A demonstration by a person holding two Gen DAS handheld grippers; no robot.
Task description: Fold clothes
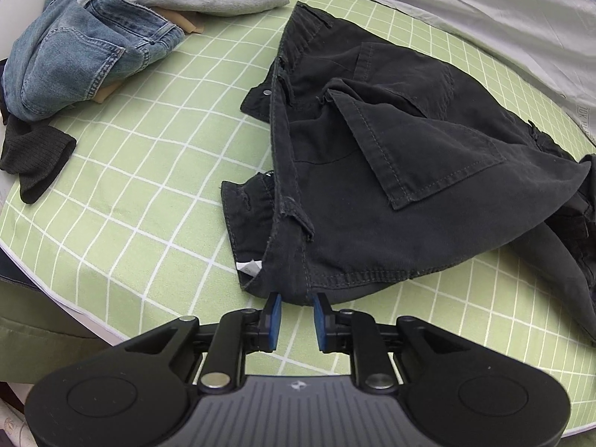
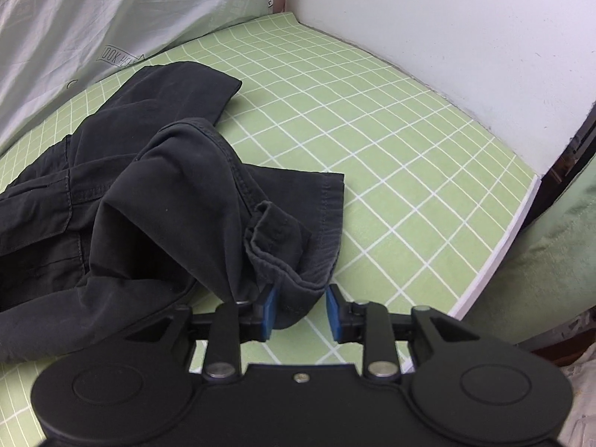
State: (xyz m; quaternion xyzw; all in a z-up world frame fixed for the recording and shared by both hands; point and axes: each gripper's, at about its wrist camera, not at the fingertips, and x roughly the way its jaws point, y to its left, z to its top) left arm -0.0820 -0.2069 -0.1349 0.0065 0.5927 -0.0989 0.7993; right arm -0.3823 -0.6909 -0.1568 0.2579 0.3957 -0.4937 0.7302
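Blue pads of the left gripper [image 1: 294,307] stand a little apart, their tips right at the waistband edge of the black trousers [image 1: 391,171], with no cloth pinched that I can make out. Over on the other side, the right gripper [image 2: 301,307] is wider apart; a trouser cuff [image 2: 298,283] sags between its jaws, brushing the left-hand pad (touching, not clamped). The trousers lie crumpled across the green checked sheet [image 1: 156,171], one leg doubled over on itself.

Risk, as I judge it: with neither end gripped, any lift now would leave the fabric behind, or catch only one layer at the cuff, so the leg would twist instead of laying flat. The bunched fold in the middle could also get locked in as a crease. A pile of jeans [image 1: 85,52] sits well apart, unlikely to interfere.

Hard to tell: how the second leg runs under the heap, where the waistband's far end goes, and whether the cuff's underside is one layer or two.
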